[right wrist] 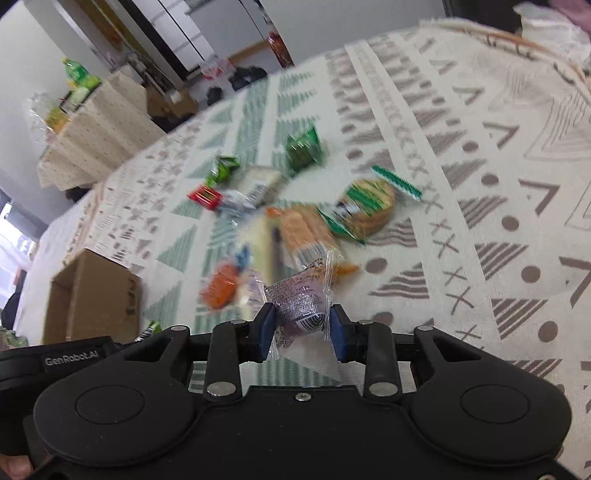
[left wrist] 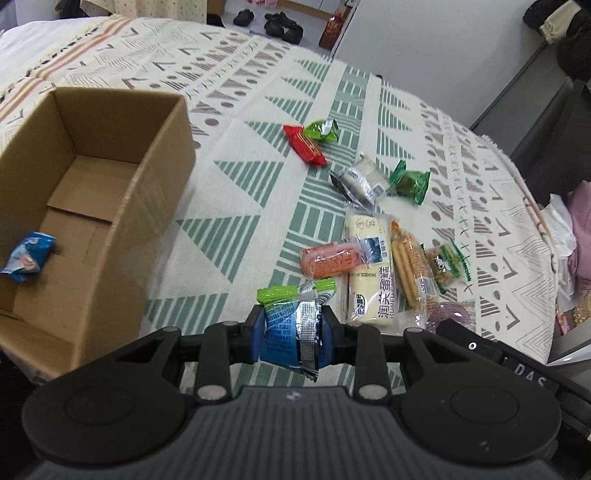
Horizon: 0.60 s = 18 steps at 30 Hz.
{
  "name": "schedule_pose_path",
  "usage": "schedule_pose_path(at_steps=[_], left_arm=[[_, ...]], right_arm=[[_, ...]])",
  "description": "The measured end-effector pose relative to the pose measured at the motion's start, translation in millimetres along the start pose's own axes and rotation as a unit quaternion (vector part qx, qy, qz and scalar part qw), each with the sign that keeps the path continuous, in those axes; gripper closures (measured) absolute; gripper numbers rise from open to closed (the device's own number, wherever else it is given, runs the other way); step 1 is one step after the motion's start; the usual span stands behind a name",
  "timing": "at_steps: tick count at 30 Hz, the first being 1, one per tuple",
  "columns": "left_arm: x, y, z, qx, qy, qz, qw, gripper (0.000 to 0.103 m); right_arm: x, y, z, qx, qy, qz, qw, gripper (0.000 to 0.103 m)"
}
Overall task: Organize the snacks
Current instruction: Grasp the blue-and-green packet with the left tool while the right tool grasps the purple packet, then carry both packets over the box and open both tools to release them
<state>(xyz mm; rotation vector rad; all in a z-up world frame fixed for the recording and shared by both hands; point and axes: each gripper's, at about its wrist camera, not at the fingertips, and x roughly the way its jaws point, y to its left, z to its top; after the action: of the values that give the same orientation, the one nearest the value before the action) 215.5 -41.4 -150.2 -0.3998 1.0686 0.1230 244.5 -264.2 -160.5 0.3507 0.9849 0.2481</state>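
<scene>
My left gripper (left wrist: pixel 293 332) is shut on a blue and green snack packet (left wrist: pixel 291 325), held above the patterned cloth just right of the open cardboard box (left wrist: pixel 110 221). A blue snack packet (left wrist: pixel 27 256) lies inside the box. My right gripper (right wrist: pixel 303 326) is shut on a clear-wrapped purple snack (right wrist: pixel 301 299), held above the cloth; the view is blurred by motion. Loose snacks lie on the cloth: an orange packet (left wrist: pixel 330 260), a yellow cake pack (left wrist: pixel 371 269), a biscuit-stick pack (left wrist: pixel 410 266), a red bar (left wrist: pixel 304 144) and green packets (left wrist: pixel 410 181).
The box also shows in the right wrist view (right wrist: pixel 92 295), far left of the snack pile. A round cookie pack (right wrist: pixel 367 206) lies at the pile's right. The bed's edge runs along the right (left wrist: pixel 535 206). Shoes (left wrist: pixel 282 26) sit on the floor beyond.
</scene>
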Motion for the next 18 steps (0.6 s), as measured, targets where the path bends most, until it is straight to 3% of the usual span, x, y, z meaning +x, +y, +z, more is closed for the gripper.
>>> schedule_pose_path(at_steps=[18], left_arm=[[-78.6,36.2,-4.0,-0.009,-0.057,-0.014,0.9983,0.073]], right_arm=[[-62.1,57.4,-23.6,-0.01,-0.058,0.043,0.997,0.072]])
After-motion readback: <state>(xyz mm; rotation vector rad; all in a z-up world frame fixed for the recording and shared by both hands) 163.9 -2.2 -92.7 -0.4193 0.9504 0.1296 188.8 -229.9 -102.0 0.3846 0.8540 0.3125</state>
